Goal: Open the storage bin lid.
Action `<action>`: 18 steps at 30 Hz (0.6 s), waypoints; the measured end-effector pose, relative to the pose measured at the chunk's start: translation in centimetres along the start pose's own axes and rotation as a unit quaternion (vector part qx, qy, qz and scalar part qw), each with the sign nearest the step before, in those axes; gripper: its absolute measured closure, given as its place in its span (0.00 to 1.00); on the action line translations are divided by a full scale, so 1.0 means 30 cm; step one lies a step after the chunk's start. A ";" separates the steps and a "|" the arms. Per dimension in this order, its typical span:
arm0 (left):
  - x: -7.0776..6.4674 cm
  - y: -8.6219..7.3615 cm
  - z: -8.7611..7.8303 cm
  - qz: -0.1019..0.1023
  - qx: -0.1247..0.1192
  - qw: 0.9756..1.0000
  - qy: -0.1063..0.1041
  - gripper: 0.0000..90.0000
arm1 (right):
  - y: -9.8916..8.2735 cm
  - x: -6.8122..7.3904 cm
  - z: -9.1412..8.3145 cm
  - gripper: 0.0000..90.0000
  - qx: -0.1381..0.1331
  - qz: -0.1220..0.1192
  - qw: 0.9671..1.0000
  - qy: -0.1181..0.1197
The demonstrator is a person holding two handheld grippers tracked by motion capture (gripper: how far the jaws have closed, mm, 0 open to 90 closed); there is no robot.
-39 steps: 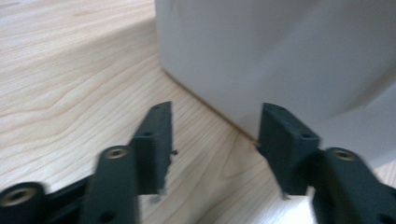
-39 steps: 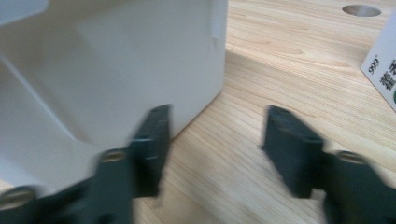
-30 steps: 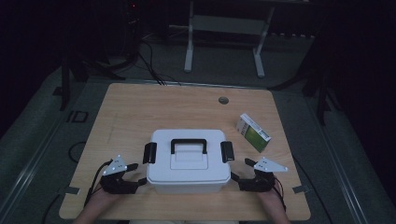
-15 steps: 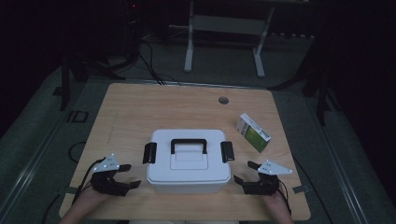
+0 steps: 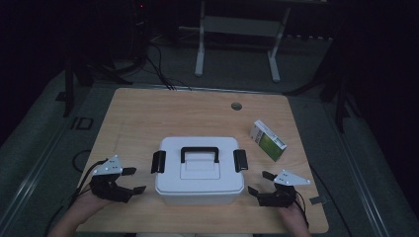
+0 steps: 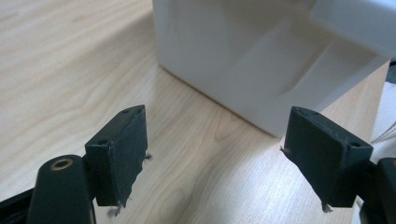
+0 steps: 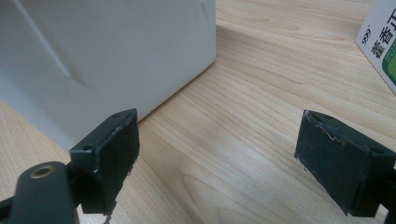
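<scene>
A white lidded box (image 5: 199, 172) with a black handle and black side latches stands near the table's front edge. My left gripper (image 5: 133, 180) rests open to the box's left, a short gap away; in the left gripper view its jaws stand wide apart, nothing between them, facing the box's lower corner (image 6: 261, 60). My right gripper (image 5: 261, 183) is open to the box's right, and the right gripper view shows the box wall (image 7: 107, 51) beyond the left jaw. A green and white carton (image 5: 268, 140) lies right of the box; its edge (image 7: 380, 39) shows in the right gripper view.
The wooden table (image 5: 163, 113) has a round cable hole (image 5: 236, 105) near its far edge. Bare wood lies behind the box. Cables trail off the front left. A white metal frame (image 5: 237, 34) stands on the dark floor beyond the table.
My left gripper has slid left and back, away from the box. The right gripper has drawn back a little toward the front edge. Box and carton have not moved.
</scene>
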State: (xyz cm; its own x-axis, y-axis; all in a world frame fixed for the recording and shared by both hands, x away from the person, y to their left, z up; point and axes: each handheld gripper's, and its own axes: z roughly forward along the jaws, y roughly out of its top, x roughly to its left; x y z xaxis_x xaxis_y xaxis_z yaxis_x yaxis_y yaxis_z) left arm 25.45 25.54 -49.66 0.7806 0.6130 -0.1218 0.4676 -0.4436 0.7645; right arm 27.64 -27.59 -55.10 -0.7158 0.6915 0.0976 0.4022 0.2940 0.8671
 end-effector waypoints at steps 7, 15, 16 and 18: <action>-0.011 0.099 -0.050 0.037 0.003 0.999 -0.008 0.24 | -0.002 -0.001 0.000 0.15 0.000 0.002 1.000 0.002; -0.021 0.195 -0.063 0.064 0.004 0.998 -0.017 0.24 | -0.002 0.001 0.002 0.15 0.003 0.000 1.000 0.005; -0.021 0.195 -0.063 0.064 0.004 0.998 -0.017 0.24 | -0.002 0.001 0.002 0.15 0.003 0.000 1.000 0.005; -0.024 0.216 -0.060 0.070 0.006 0.997 -0.018 0.24 | -0.002 0.001 0.002 0.15 0.002 0.001 1.000 0.006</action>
State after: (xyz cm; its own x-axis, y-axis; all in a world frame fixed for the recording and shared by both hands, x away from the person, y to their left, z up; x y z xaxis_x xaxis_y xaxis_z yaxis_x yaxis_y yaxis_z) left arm 27.18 23.40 -43.47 0.8534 0.5199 -0.0371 0.3569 -0.5312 0.7684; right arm 27.64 -27.55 -55.17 -0.7222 0.6836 0.1048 0.4054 0.2957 0.8650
